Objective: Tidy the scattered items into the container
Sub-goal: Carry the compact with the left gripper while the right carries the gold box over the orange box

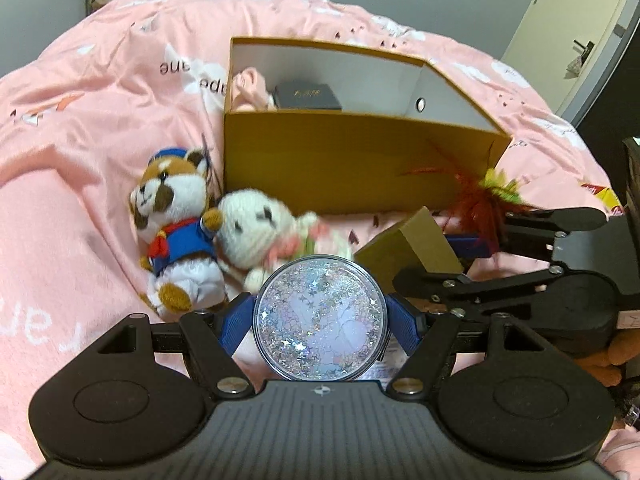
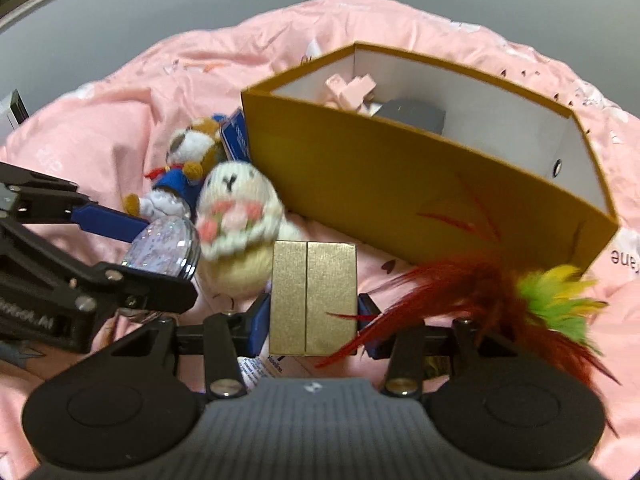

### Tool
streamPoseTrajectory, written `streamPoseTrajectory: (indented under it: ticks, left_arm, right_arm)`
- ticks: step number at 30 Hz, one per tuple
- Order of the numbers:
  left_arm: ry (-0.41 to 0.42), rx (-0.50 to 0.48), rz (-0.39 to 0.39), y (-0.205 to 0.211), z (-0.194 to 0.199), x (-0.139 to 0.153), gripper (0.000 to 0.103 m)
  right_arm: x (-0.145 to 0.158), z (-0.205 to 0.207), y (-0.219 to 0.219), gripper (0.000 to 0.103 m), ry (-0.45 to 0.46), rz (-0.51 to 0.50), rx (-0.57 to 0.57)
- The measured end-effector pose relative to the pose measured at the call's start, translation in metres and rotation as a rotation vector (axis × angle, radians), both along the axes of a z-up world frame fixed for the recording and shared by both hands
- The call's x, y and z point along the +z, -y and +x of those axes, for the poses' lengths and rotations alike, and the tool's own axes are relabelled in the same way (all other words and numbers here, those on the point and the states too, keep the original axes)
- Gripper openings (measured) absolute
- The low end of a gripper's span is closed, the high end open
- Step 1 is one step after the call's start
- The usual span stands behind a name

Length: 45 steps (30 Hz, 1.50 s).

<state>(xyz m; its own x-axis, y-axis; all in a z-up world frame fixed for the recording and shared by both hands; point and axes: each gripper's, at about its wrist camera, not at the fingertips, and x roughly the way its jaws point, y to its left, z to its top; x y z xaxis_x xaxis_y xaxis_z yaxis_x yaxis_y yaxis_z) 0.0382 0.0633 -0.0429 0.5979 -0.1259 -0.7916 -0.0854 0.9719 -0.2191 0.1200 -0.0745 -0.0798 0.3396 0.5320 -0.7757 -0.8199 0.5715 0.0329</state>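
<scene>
My left gripper [image 1: 320, 320] is shut on a round glitter case [image 1: 320, 318] with silver stars, held above the pink bedding; the case also shows in the right wrist view [image 2: 162, 248]. My right gripper [image 2: 312, 316] is shut on a small gold box [image 2: 313, 296], which also shows in the left wrist view [image 1: 408, 250]. The mustard cardboard container [image 1: 360, 160] stands open just beyond, holding a pink item [image 1: 250, 90] and a dark box [image 1: 308, 96]. A brown-and-white plush in blue [image 1: 172, 224] and a knitted white plush [image 1: 264, 232] lie left of the container.
A red and green feather toy [image 2: 500, 292] lies by the container's right front corner, partly over my right gripper. A blue card [image 2: 236, 136] sits behind the plushes. Pink bedding [image 1: 80, 120] covers the whole surface. A wall and a door stand behind.
</scene>
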Motion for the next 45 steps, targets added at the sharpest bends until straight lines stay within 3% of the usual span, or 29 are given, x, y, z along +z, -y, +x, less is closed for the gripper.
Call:
streamPoseTrajectory:
  ticks: [13,20,31,37,45]
  left_arm:
    - [0.061,-0.022,-0.008,-0.004,0.020,0.033,0.084]
    - [0.100,-0.036,-0.003,-0.012,0.042,0.052,0.084]
    - [0.117,-0.072,0.008,-0.024,0.107,0.071,0.084]
    - [0.071,-0.099,-0.024,-0.025,0.155,0.060,0.084]
    - [-0.090,-0.112,-0.082,-0.020,0.214,0.003,0.084]
  right_arm:
    - [0.063,0.006,0.021,0.048,0.077,0.125,0.009]
    - [0.092,0.028,0.027,0.048,0.060,0.204,0.000]
    - [0.119,0.075,0.019,0.048,0.163,0.224,-0.048]
    - [0.112,0.114,0.012,0.048,0.157,0.197,-0.081]
    - [0.085,0.146,0.011,0.048,0.092,0.166,-0.122]
